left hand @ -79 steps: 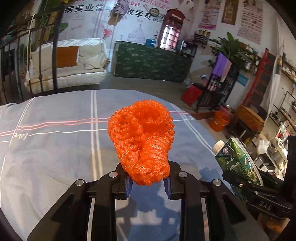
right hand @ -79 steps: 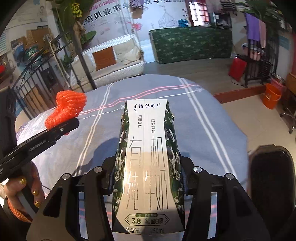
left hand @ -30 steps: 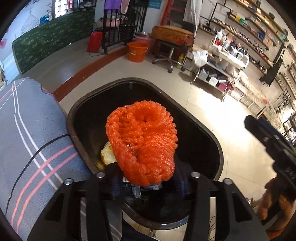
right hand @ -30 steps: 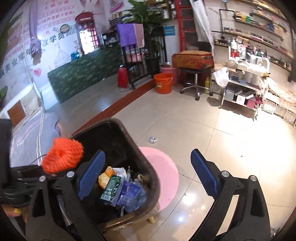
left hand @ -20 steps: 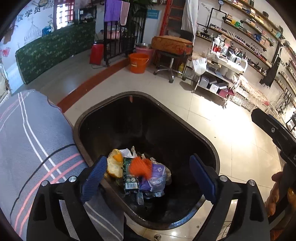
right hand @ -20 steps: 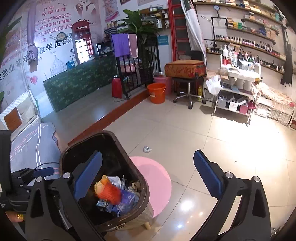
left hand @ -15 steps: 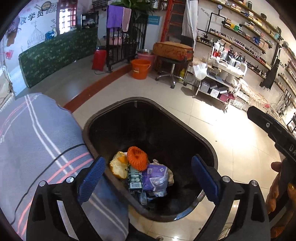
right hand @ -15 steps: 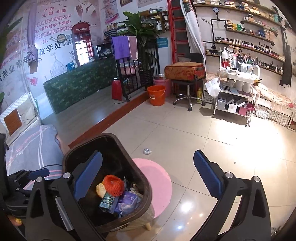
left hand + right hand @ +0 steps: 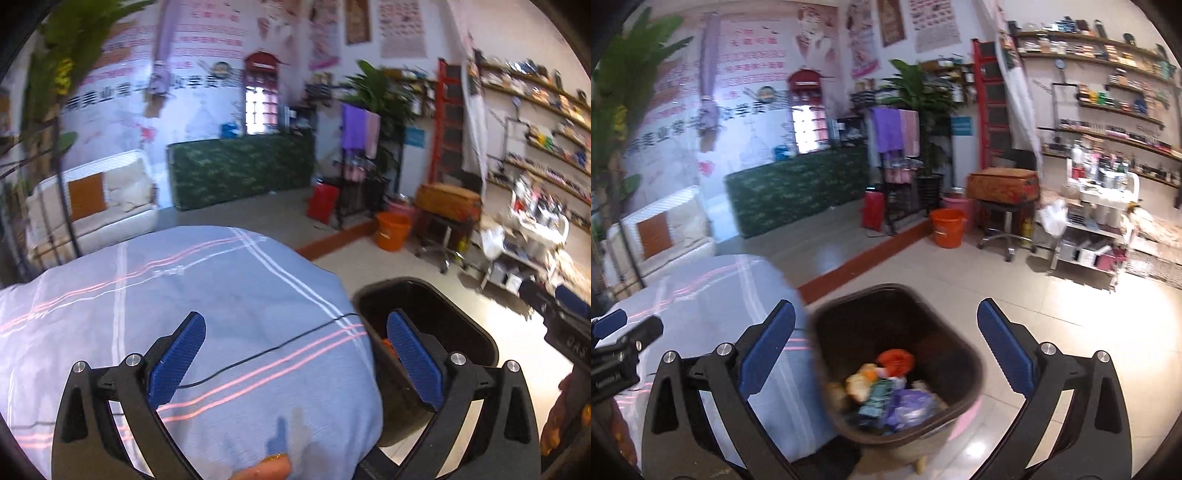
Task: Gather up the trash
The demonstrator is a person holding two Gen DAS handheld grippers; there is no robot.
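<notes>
Left wrist view: left gripper (image 9: 295, 363) spread wide, nothing in it, hanging over the striped grey-blue tablecloth (image 9: 184, 295) right by its rounded right edge. Thin black cable (image 9: 280, 345) running across the cloth between the fingers. Dark trash bin (image 9: 465, 317) on the tile floor just past that edge, partly behind the right finger, bit of orange showing inside.

Right wrist view: right gripper (image 9: 885, 363) also wide and empty, trash bin (image 9: 967, 350) sitting between the fingers below. Orange foam net (image 9: 895, 361) on top of the pile, green milk carton (image 9: 877, 397) and purple bag (image 9: 912, 404) beside it. Open tile floor (image 9: 1052, 306) to the right, tablecloth (image 9: 713, 295) edge tight on the left.
</notes>
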